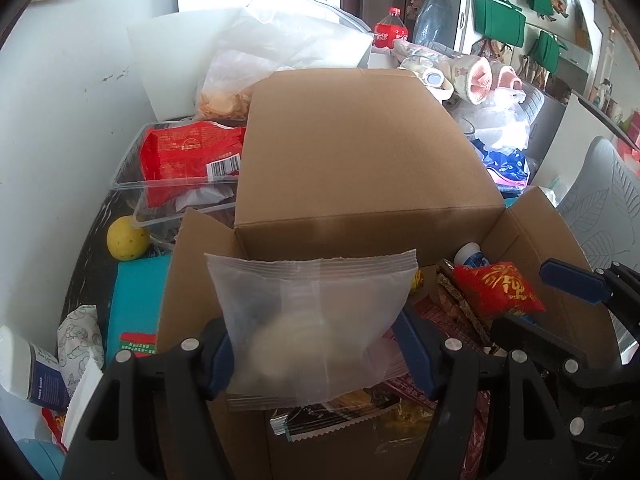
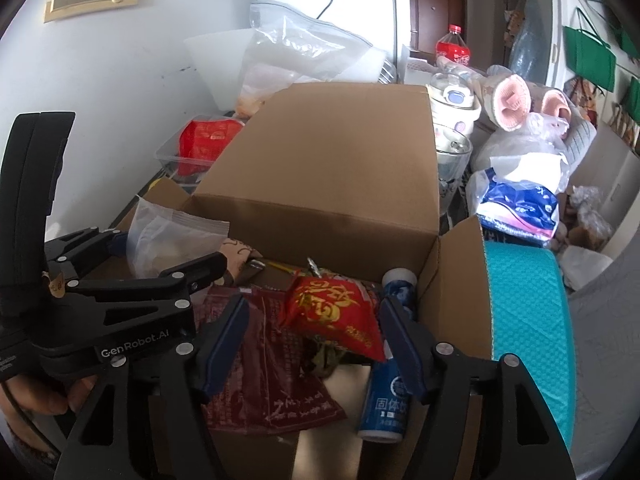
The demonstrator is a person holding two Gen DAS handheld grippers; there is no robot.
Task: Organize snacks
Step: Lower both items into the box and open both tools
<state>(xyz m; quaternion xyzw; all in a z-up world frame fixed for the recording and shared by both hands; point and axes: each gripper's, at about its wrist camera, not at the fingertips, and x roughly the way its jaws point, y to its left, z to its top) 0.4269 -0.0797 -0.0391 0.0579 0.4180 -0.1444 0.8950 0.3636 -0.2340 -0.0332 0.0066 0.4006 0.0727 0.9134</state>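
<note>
My left gripper (image 1: 316, 356) is shut on a translucent white packet (image 1: 312, 320) and holds it over the near left corner of the open cardboard box (image 1: 360, 152). The right wrist view has the same packet (image 2: 168, 232) in the left gripper (image 2: 160, 256) at the left. My right gripper (image 2: 314, 344) is open over the box (image 2: 320, 160). A red packet with gold characters (image 2: 332, 308) lies between its blue pads on the pile, and the pads do not press on it. Under it lie a dark red packet (image 2: 272, 360) and a blue tube (image 2: 388, 392).
A clear plastic tub (image 1: 128, 184) holding a red packet stands left of the box, with a yellow fruit (image 1: 126, 238) and a teal box (image 1: 136, 304) nearer. A teal padded sheet (image 2: 528, 320) lies against the box's right flap. Tissues (image 2: 516, 204) and a cola bottle (image 2: 452, 46) stand behind.
</note>
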